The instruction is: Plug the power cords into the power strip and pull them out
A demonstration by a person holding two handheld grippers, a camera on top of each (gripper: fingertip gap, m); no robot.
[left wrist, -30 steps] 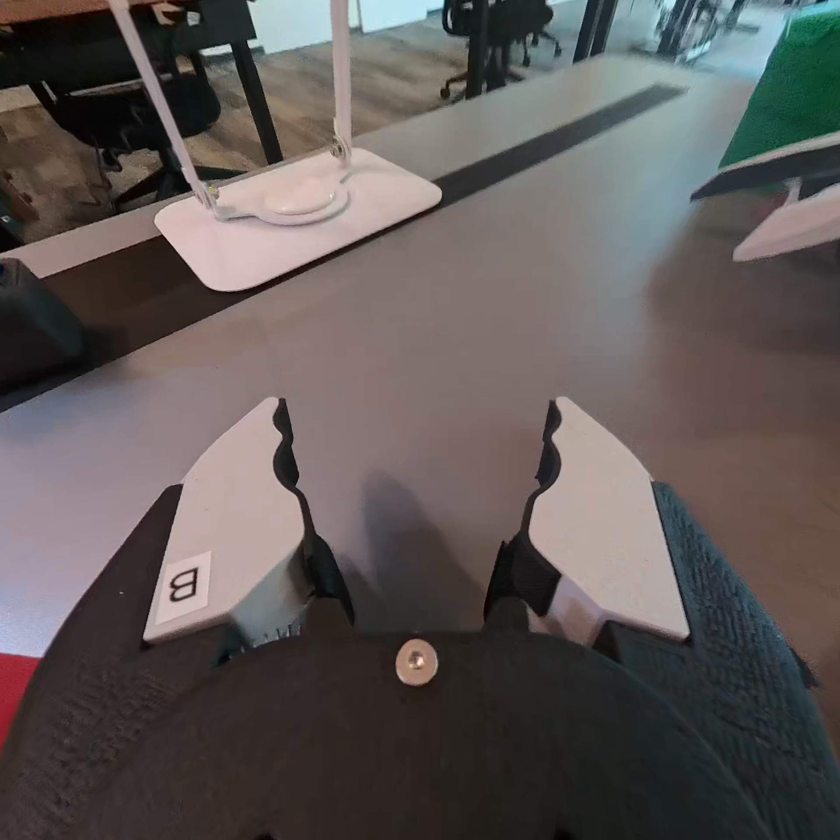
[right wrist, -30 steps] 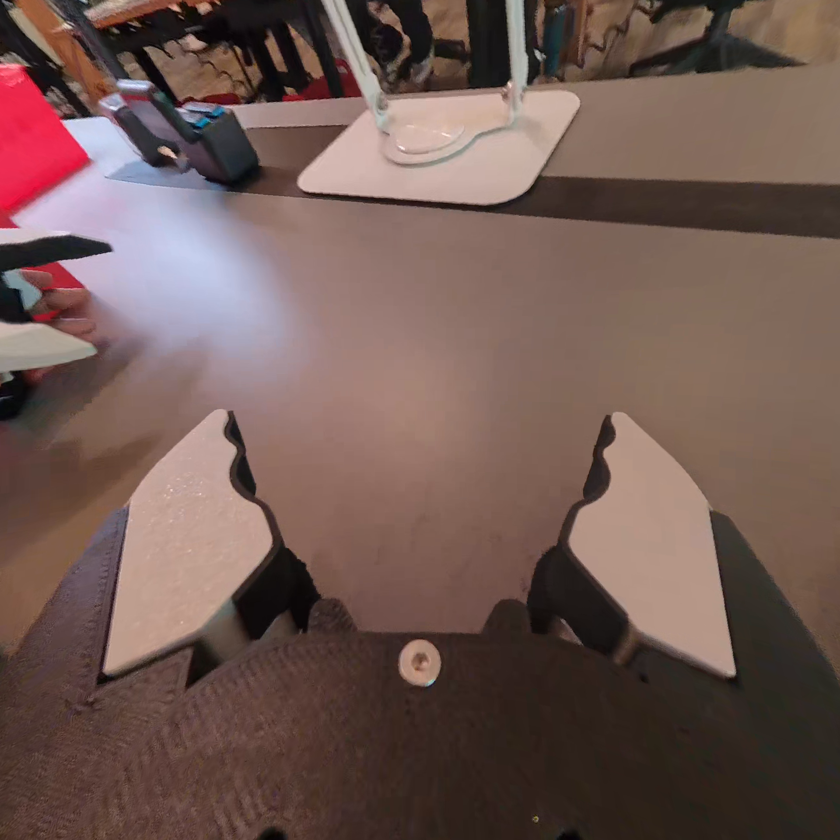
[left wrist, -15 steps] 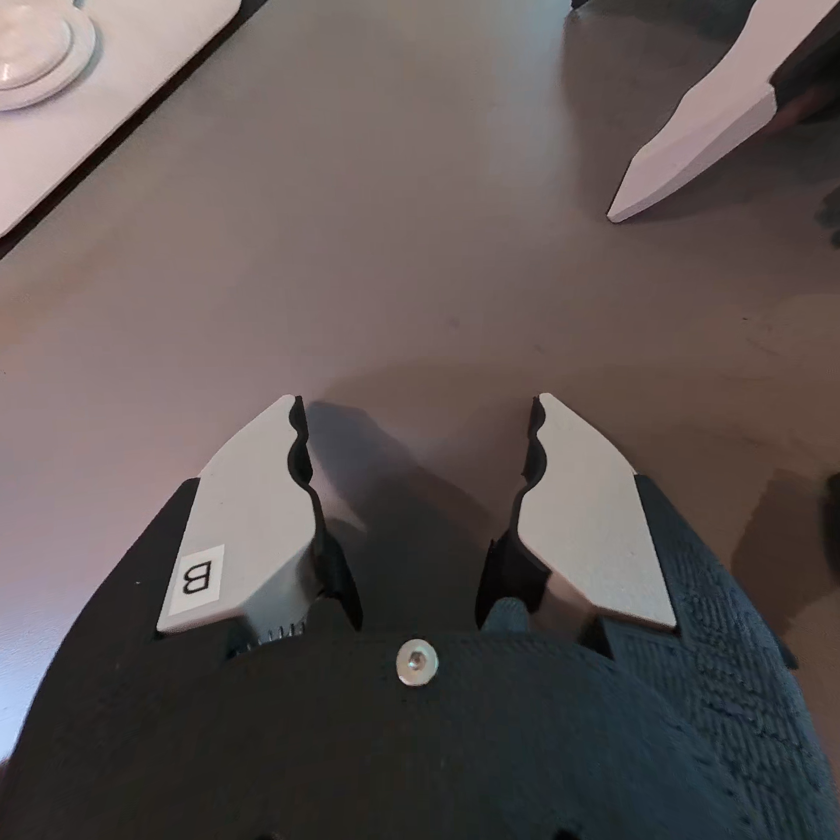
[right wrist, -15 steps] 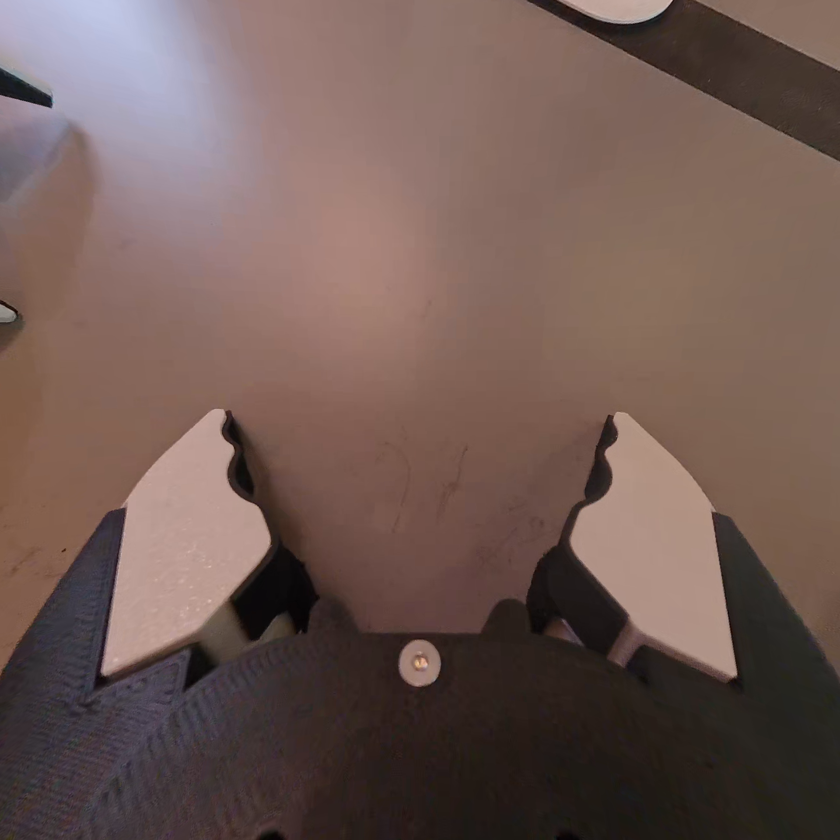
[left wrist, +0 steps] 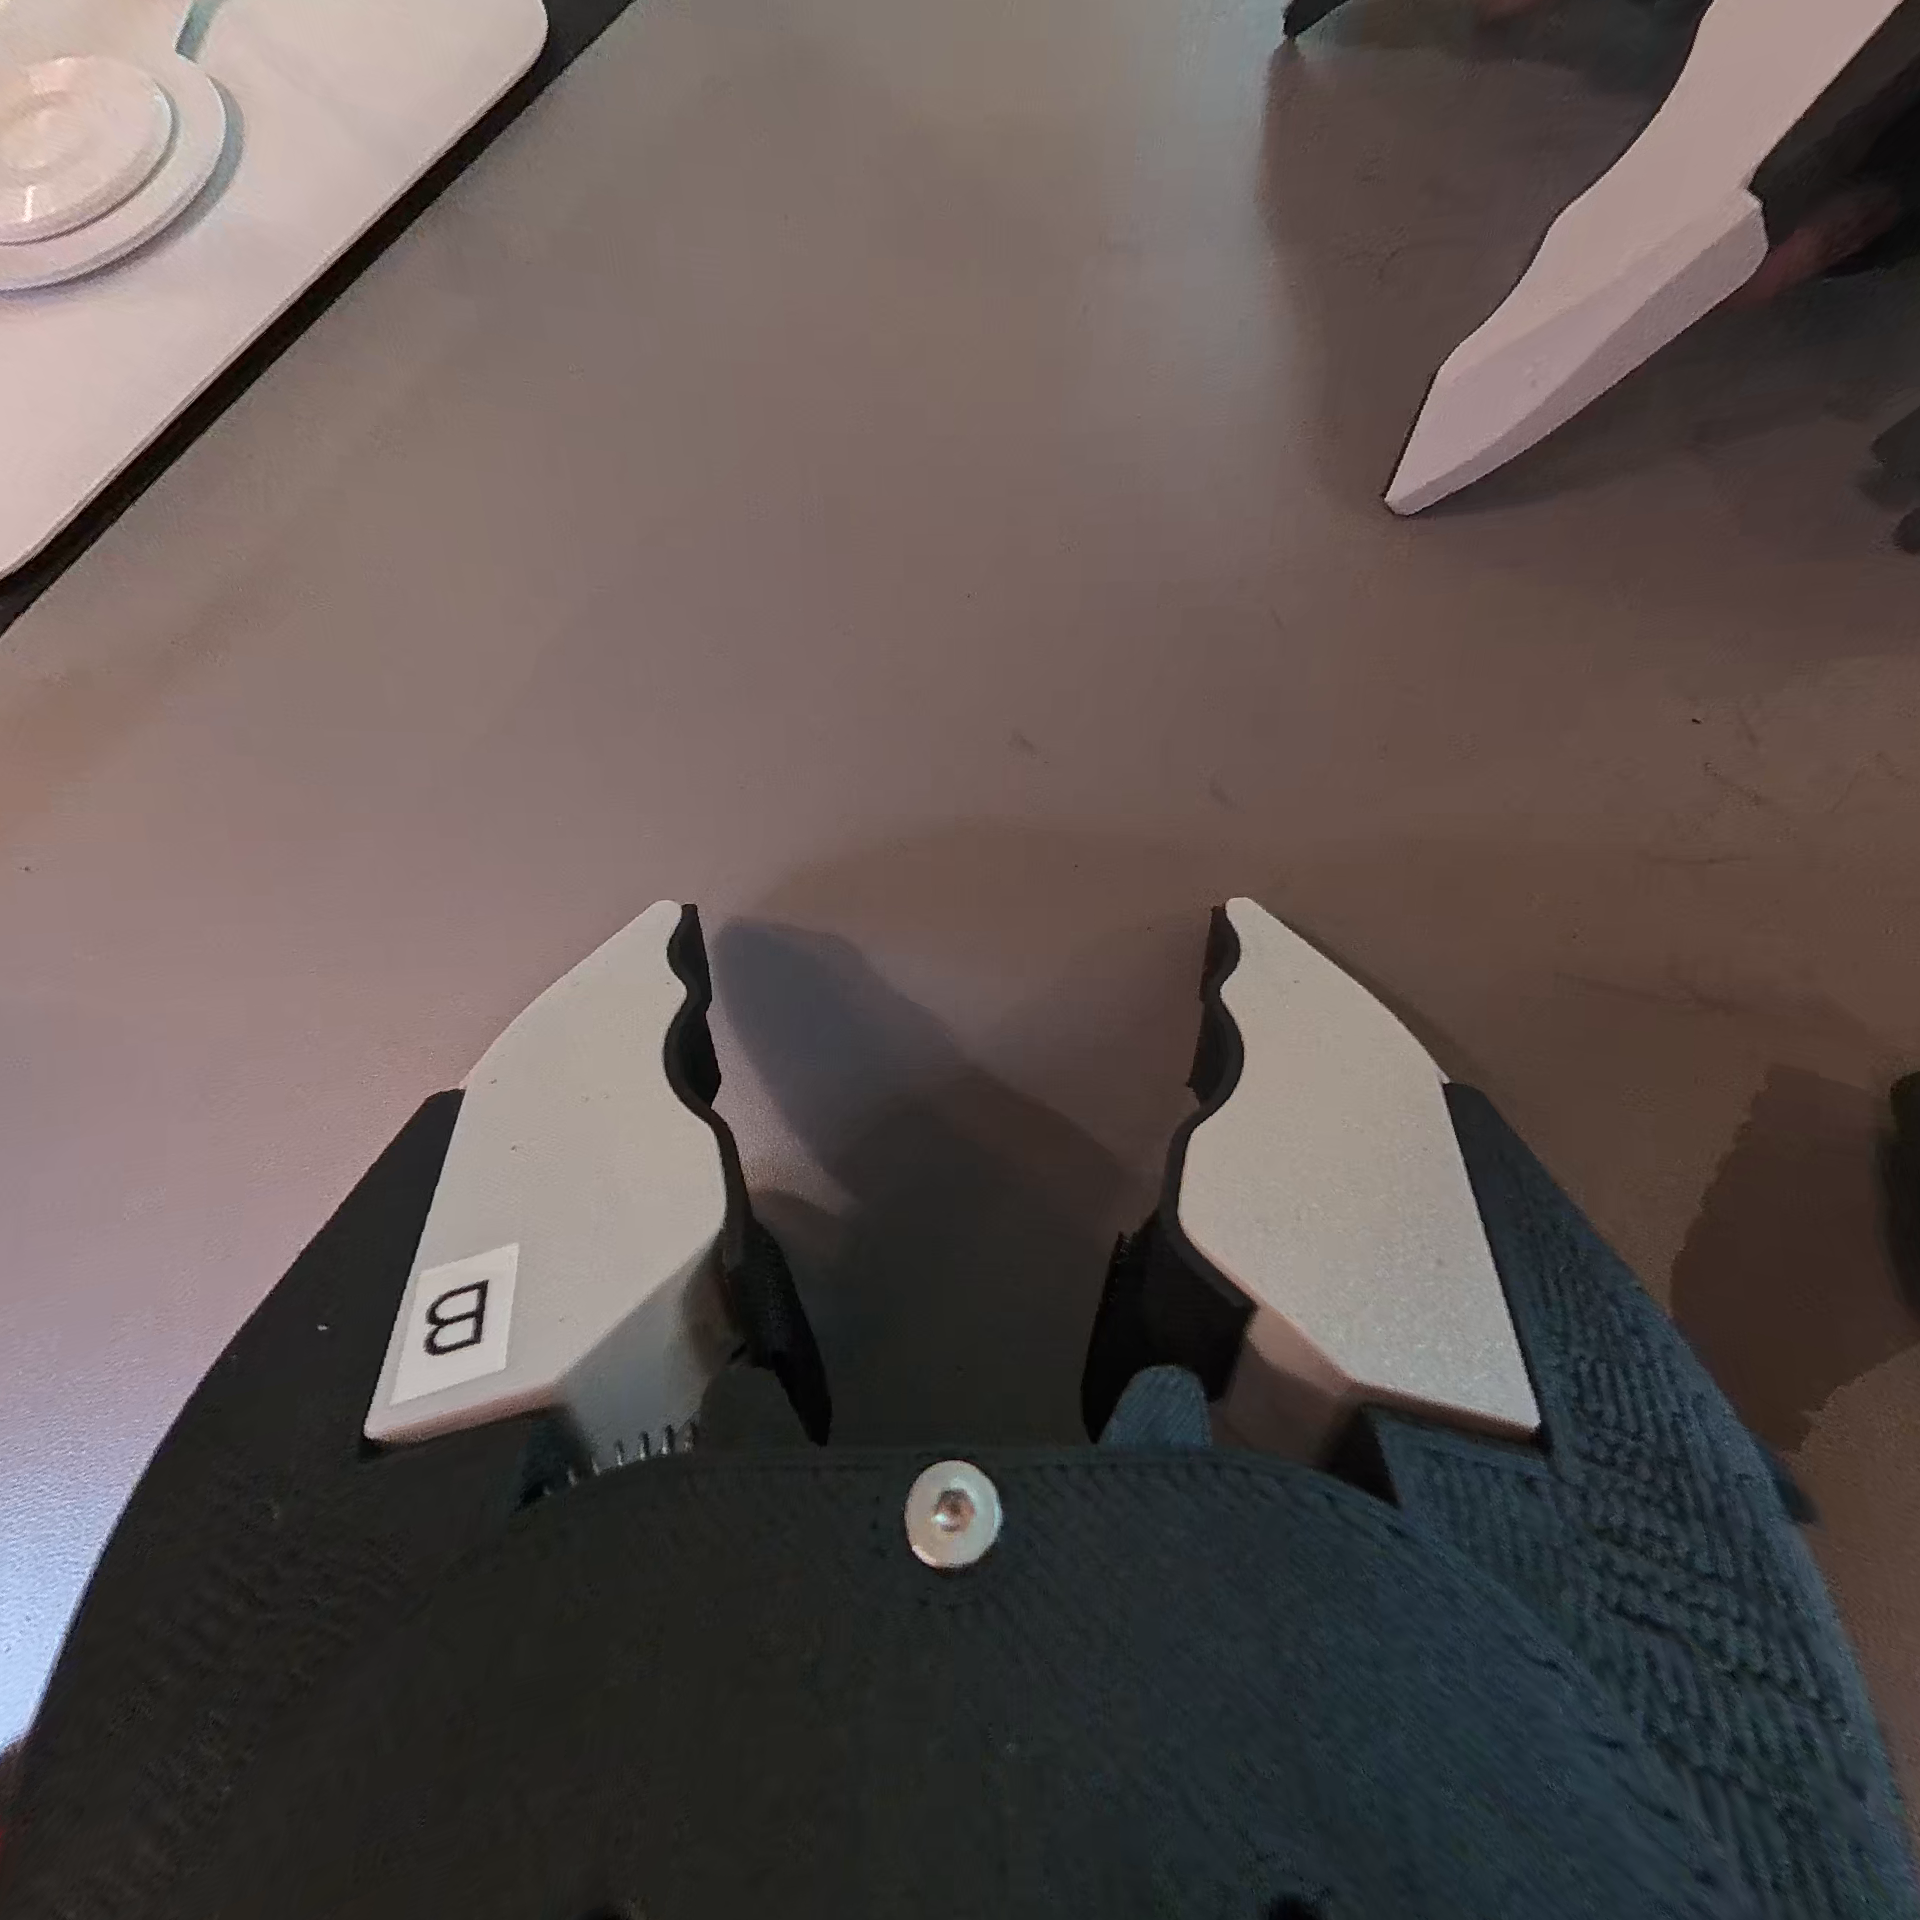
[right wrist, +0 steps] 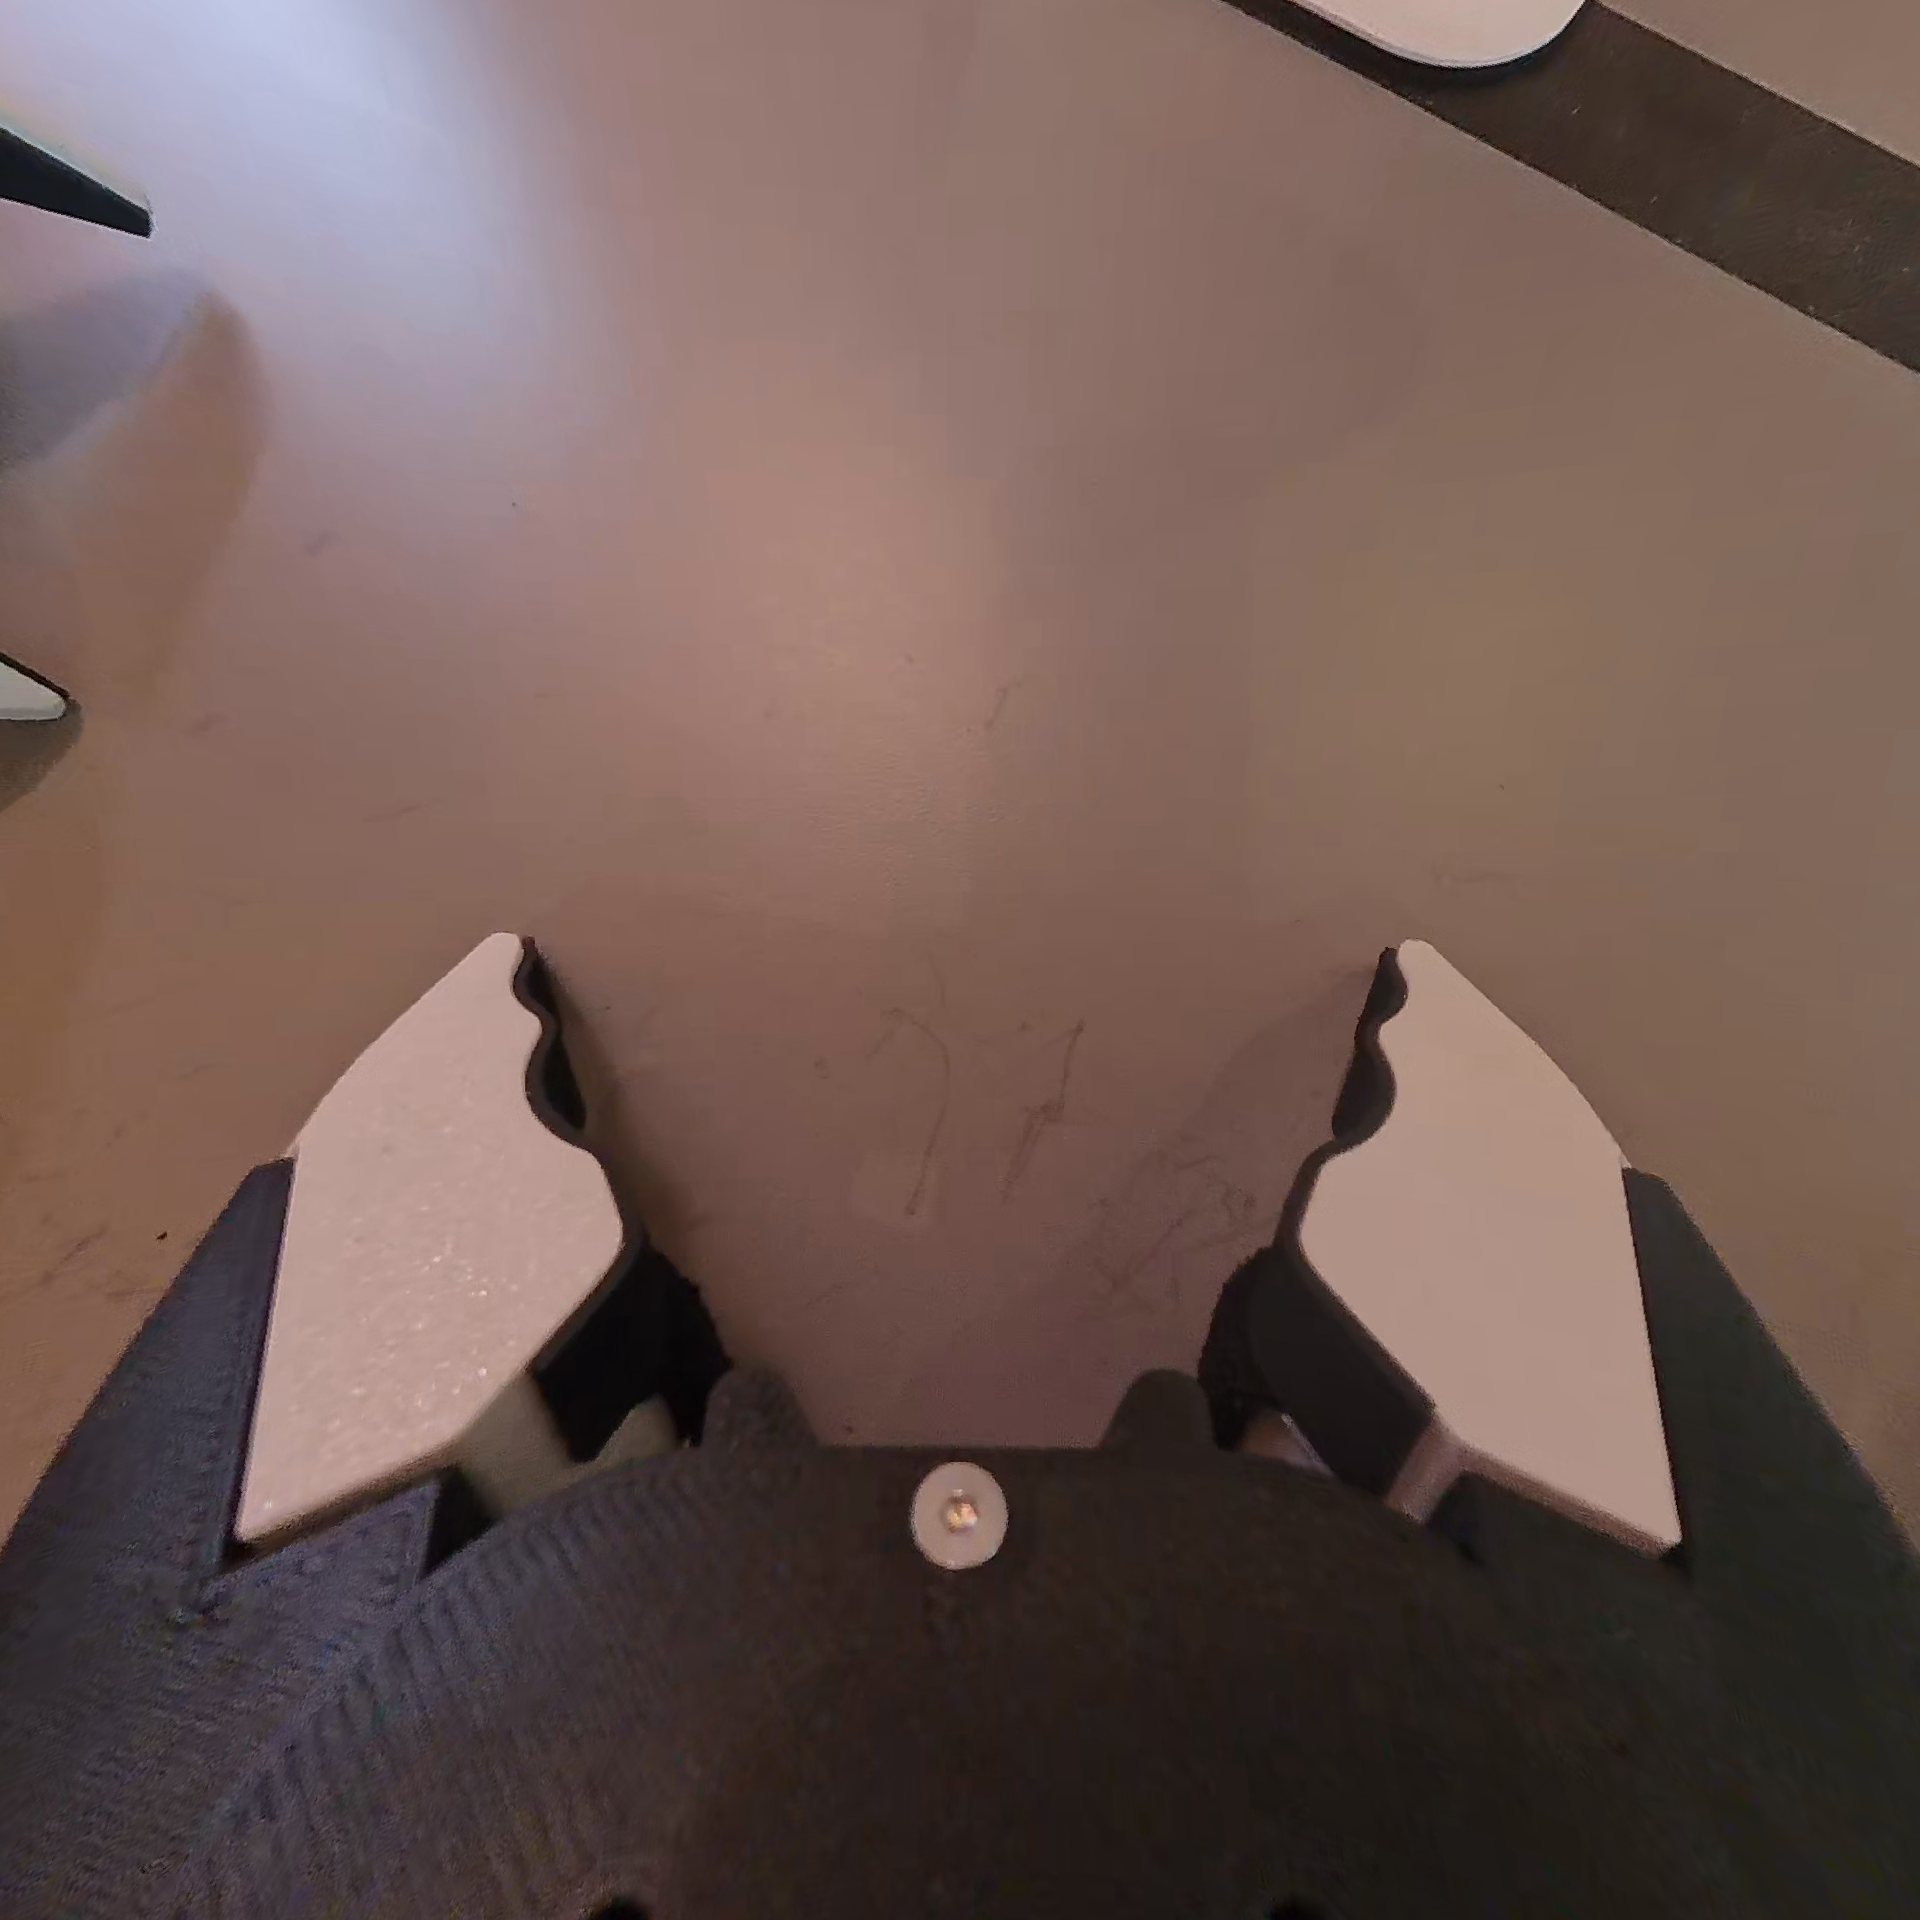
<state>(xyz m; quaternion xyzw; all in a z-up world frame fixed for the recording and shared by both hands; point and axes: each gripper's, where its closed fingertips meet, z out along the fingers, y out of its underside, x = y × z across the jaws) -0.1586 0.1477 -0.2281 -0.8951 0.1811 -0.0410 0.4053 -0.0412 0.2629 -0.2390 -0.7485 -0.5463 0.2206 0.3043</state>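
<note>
While both views have been tipped down from the room onto the bare grey table, the left gripper and right gripper are held with jaws spread and empty, and no cords or strip are seen, so plugging is judged unstarted.

Bare grey table lies ahead of the left tongs; a white lamp base blocks the frame's upper left, the right tongs its upper right. Both tongs gape wide, nothing between them.
</note>
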